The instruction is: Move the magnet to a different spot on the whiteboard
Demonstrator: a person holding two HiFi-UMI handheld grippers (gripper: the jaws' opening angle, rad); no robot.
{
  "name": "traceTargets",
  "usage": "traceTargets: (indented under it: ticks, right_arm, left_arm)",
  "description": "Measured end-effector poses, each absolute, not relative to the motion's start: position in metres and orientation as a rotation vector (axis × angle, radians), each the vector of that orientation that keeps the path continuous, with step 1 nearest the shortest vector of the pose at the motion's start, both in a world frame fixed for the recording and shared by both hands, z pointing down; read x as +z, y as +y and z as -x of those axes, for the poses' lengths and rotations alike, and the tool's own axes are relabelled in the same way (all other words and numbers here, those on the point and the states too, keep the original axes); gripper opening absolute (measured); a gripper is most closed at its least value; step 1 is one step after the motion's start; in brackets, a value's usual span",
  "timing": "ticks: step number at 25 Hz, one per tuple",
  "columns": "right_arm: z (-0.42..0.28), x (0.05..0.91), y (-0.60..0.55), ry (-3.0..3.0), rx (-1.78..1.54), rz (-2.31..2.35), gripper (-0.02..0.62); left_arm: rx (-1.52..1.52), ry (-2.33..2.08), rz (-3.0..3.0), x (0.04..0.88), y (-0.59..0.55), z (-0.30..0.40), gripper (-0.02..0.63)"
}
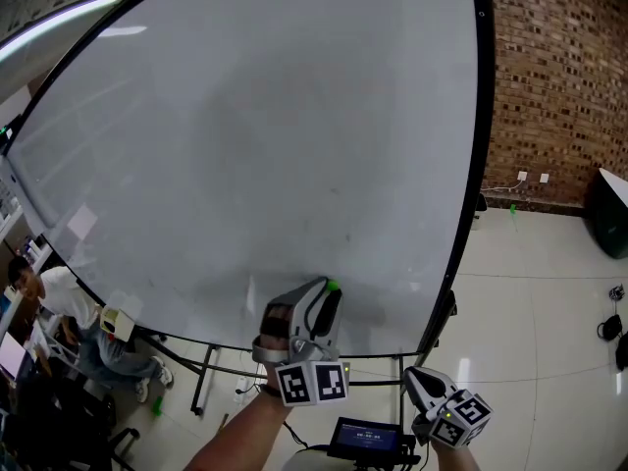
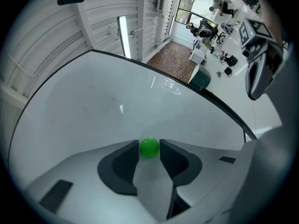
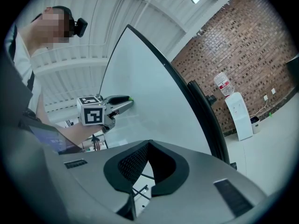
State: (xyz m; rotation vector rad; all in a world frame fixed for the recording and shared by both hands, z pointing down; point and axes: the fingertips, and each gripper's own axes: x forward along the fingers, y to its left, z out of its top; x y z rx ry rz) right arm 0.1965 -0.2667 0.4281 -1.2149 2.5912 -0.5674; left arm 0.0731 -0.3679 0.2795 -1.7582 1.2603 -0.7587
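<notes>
Most of the head view is filled by a large whiteboard (image 1: 245, 145) on a dark-framed stand. It is wiped clean, with a brick wall (image 1: 559, 77) and a pale glossy floor (image 1: 530, 312) to its right.

The magnet (image 2: 149, 147) sits on the board face near the bottom edge, right of the middle and well short of the bottom right corner. It is small, round and bright green, with a smooth, slightly shiny dome. It is the only coloured thing on the board.

The left gripper (image 1: 326, 297) is held level against the board with its claw spread. The two dark pads stand on either side of the magnet, which fits almost exactly in the gap at their tips. The pads do not look to be squeezing it, though the gap on each side is very slight.

The right gripper (image 3: 148, 143) hangs low, off the board's bottom right corner and away from the work. Its claw is pressed together on nothing.

The step in hand appears to be the grasp, since the magnet is bracketed but not yet pinched. The next move would be to close the pads squarely on the dome. The magnet must then come off the face by pulling or tipping, then go to a bare patch elsewhere before the claw opens. A round, smooth magnet could slip out of a shallow fingertip pinch, so the pads should meet it across its widest part.
</notes>
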Motion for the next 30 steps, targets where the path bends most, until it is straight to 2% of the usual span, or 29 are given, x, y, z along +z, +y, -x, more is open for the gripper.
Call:
traceTargets:
  ticks: [3, 16, 30]
  right_arm:
    - [-0.195, 0.429, -0.267, 2.592, -0.574, 1.216, 0.015]
    - [-0.201, 0.429, -0.248, 2.592, -0.572, 1.238, 0.015]
    - [-0.181, 0.424, -0.200, 2.646, -0.511, 1.174, 0.015]
  left_arm:
    - [-0.758, 1.265, 1.743, 0.281, -0.368, -0.072, 0.147]
    - [-0.747, 1.305, 1.820, 0.283, -0.356, -0.064, 0.144]
    - [-0.751, 1.274, 2.090, 0.333, -0.301, -0.029, 0.147]
